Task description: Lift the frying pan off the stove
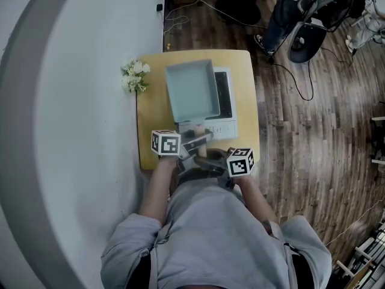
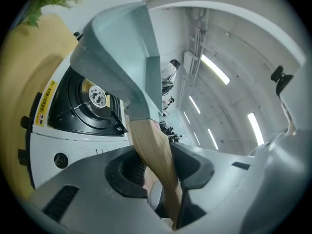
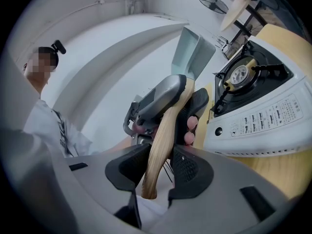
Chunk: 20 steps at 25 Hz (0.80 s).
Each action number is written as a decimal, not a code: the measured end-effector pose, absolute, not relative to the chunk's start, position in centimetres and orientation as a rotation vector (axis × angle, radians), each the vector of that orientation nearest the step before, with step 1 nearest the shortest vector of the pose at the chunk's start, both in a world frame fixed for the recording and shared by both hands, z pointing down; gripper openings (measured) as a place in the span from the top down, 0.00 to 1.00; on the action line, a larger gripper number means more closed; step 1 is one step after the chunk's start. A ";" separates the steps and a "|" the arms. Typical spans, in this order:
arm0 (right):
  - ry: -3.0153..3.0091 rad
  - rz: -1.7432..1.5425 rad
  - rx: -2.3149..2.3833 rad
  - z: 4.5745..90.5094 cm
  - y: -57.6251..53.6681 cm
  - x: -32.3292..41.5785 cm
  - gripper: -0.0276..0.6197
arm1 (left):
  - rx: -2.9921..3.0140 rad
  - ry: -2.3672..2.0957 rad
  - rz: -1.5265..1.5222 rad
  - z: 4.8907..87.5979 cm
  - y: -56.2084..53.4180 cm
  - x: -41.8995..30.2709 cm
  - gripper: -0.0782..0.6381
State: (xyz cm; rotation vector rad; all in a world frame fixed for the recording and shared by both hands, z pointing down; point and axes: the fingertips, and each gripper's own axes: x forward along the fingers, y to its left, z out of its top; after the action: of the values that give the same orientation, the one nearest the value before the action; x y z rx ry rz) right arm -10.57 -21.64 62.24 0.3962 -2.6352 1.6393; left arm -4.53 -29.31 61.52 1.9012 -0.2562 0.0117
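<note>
Left hand-held gripper and right hand-held gripper clamp frying pan handle

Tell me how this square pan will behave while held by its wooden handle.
Probably nose-heavy: the pan body juts well beyond the wooden handle, where the left gripper and right gripper both clamp. The smooth, tapered handle may twist or slip in the grip. It looks rigid, unlikely to flex.

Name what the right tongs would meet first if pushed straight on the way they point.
Probably the left tongs, clamped on the same wooden handle just ahead; the frying pan lies beyond them.
</note>
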 end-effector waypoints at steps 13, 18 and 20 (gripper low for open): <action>-2.697 1.451 0.299 61.2 -14.1 -11.1 0.77 | 2.031 -0.340 0.088 59.7 -21.9 -4.6 0.70; -2.719 1.390 0.268 60.6 -9.3 -10.4 0.77 | 2.057 -0.349 0.073 58.8 -17.0 -3.9 0.70; -2.730 1.376 0.267 60.4 -7.4 -9.9 0.77 | 2.060 -0.350 0.052 58.5 -15.2 -3.5 0.70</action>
State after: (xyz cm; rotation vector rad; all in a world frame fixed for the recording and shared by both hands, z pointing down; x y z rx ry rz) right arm -9.86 -7.38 60.37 0.2673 -2.7299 1.3758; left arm -3.51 -15.16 58.48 2.0603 -0.3496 0.0521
